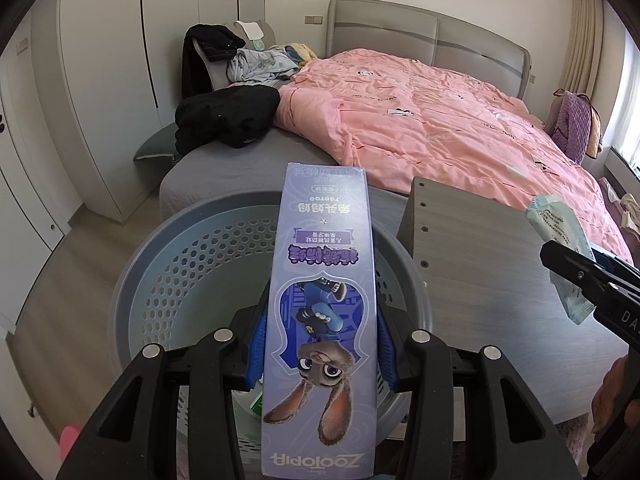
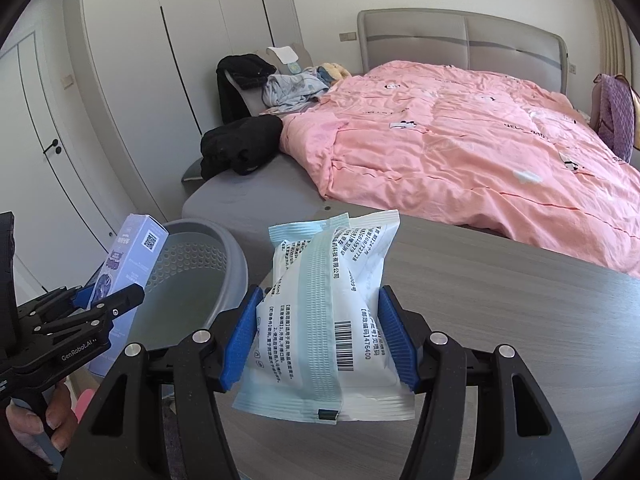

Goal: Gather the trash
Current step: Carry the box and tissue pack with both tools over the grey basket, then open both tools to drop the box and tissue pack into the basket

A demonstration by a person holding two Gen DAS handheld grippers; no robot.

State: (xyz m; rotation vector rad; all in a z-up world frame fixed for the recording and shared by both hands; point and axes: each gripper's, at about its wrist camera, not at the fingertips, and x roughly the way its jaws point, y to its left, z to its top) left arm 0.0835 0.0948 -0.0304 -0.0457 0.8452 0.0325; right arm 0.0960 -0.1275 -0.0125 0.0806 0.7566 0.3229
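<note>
My left gripper (image 1: pixel 320 344) is shut on a tall purple Zootopia toothpaste box (image 1: pixel 320 304) and holds it over the grey perforated bin (image 1: pixel 180 272). The box (image 2: pixel 132 256) and bin (image 2: pixel 224 248) also show at the left of the right wrist view. My right gripper (image 2: pixel 320 340) is shut on a white and pale blue plastic packet (image 2: pixel 328 312) above the grey wood table (image 2: pixel 500 340). The packet (image 1: pixel 560 248) and the right gripper (image 1: pixel 592 280) appear at the right edge of the left wrist view.
A bed with a pink duvet (image 2: pixel 460 140) stands behind the table. Black clothes (image 2: pixel 240 144) lie on its near corner. White wardrobes (image 2: pixel 140 80) line the left wall. A purple bag (image 2: pixel 616 116) sits at the far right. The table's side panel (image 1: pixel 416 224) stands right beside the bin.
</note>
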